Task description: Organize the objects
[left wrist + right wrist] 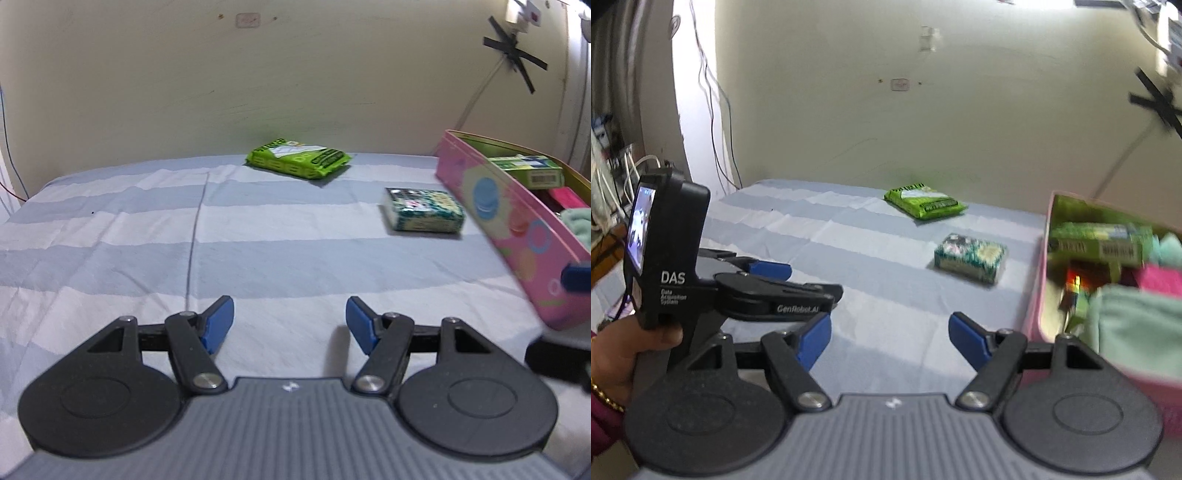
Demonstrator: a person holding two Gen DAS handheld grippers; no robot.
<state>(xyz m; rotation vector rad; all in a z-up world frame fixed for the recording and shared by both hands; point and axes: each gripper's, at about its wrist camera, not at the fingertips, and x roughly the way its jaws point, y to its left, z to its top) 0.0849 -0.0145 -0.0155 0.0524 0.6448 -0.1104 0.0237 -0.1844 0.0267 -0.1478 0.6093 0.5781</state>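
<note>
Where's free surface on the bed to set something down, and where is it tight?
Free: the whole striped sheet left of the green packet, and the strip between the grippers and the teal patterned pack. Tight: the gap between that pack and the pink box; the box itself is already full.

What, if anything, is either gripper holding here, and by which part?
Nothing is held. The left gripper and the right gripper both stand open over the striped sheet, with only fabric showing between their blue pads.
</note>
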